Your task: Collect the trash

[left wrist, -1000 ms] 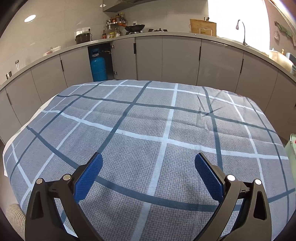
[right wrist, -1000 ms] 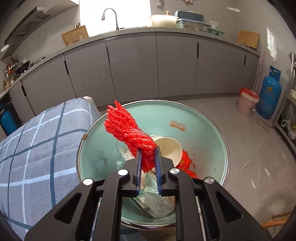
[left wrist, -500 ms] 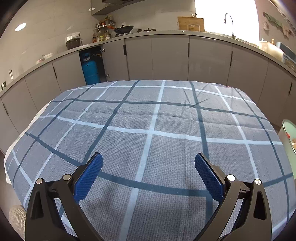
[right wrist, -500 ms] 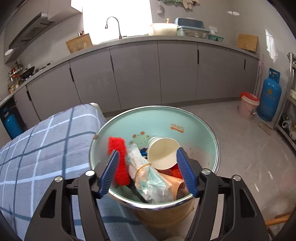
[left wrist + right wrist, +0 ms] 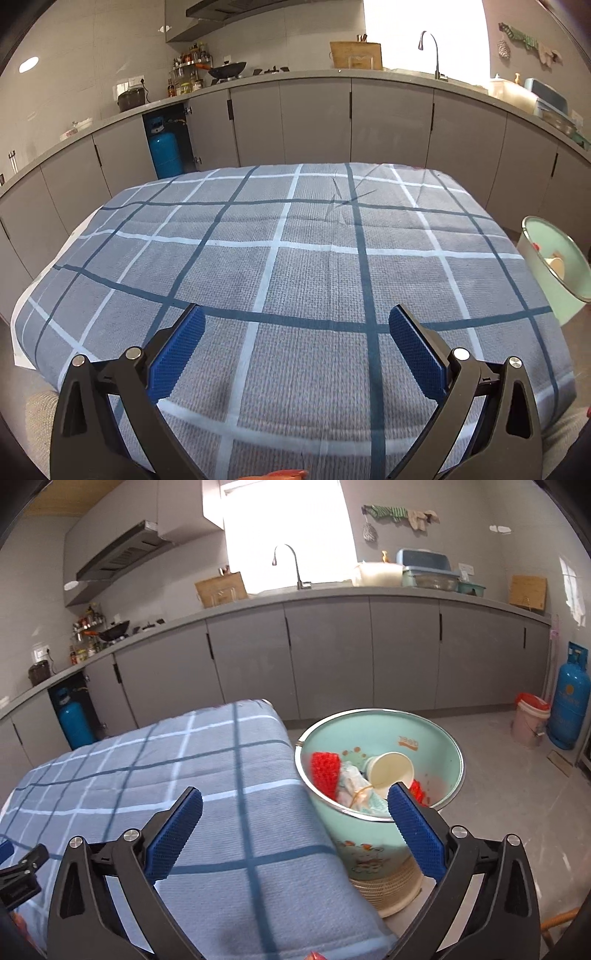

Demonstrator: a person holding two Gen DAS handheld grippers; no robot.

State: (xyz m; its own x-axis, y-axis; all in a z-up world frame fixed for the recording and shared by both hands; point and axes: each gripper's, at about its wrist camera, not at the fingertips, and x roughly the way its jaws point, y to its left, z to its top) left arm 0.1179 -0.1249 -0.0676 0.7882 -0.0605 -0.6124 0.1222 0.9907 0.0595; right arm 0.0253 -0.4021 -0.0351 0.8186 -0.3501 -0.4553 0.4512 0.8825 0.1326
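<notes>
While over the checked cloth [image 5: 295, 258], left gripper [image 5: 293, 347]: jaws wide apart, nothing between the pads, no trash visible anywhere on the cloth from this view. Further right, right gripper [image 5: 295, 823]: jaws opening, about at full spread, nothing between them; cloth edge below the left finger, bin behind the right finger. Rightmost, mint-green bin [image 5: 436, 734]: on the floor just beside the cloth-covered surface's right edge, beyond and to the right of the right jaws. Inside: red mesh netting [image 5: 325, 771] upright against the left wall, paper cup [image 5: 391, 771] on its side with mouth toward camera, crumpled wrapper [image 5: 354, 790] between them. Judged: collected trash now all in the bin; no item left to pick in either view. Key relation: bin on the right side, right hand clearly nearer, left hand well apart across the cloth. Any further drop best done by the right.
</notes>
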